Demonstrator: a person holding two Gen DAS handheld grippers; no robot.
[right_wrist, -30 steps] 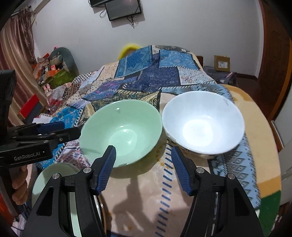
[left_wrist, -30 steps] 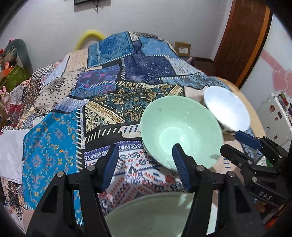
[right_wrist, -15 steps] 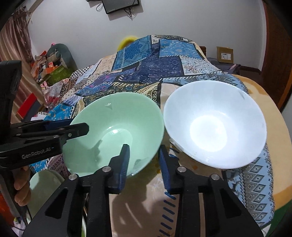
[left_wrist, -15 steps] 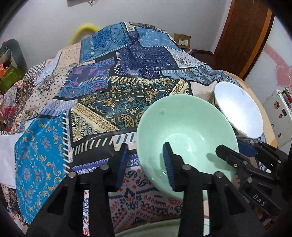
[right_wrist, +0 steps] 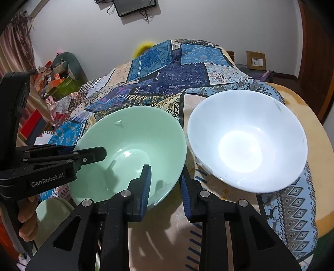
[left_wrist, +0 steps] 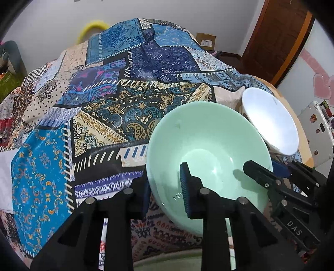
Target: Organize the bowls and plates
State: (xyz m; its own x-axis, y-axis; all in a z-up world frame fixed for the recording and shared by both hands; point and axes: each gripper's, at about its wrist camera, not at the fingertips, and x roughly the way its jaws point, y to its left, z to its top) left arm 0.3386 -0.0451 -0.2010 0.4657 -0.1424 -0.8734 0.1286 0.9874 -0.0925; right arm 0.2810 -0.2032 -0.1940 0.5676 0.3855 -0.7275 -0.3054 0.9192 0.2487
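So it's a bedroom-looking space with white walls, a wooden door (left_wrist: 277,39) off to the right and a small screen mounted high on the far wall (right_wrist: 135,6). The work surface is covered with a busy patchwork cloth (left_wrist: 133,87) in blues, golds and creams, and there's a cardboard box (right_wrist: 255,60) on the floor at the far right.

Two bowls sit side by side on the cloth. The mint-green bowl (right_wrist: 129,154) is on the left and the white bowl (right_wrist: 248,141) on the right, rims just about touching. Nearer, at the lower left, the edge of a pale green plate (right_wrist: 52,210) pokes out partly under the green bowl.

Both grippers are on the green bowl, one each side. The left gripper (left_wrist: 167,187) has just been closing and now has the bowl's left rim pinched, one blue pad inside the bowl and one outside against the wall. The right gripper (right_wrist: 166,187) has been closing too and clamps the bowl's near-right rim the same way, left pad inside, right pad outside in the gap next to the white bowl. From the right wrist view a hand (right_wrist: 27,221) wraps the left gripper's handle at the lower left. The white bowl has nothing holding it.
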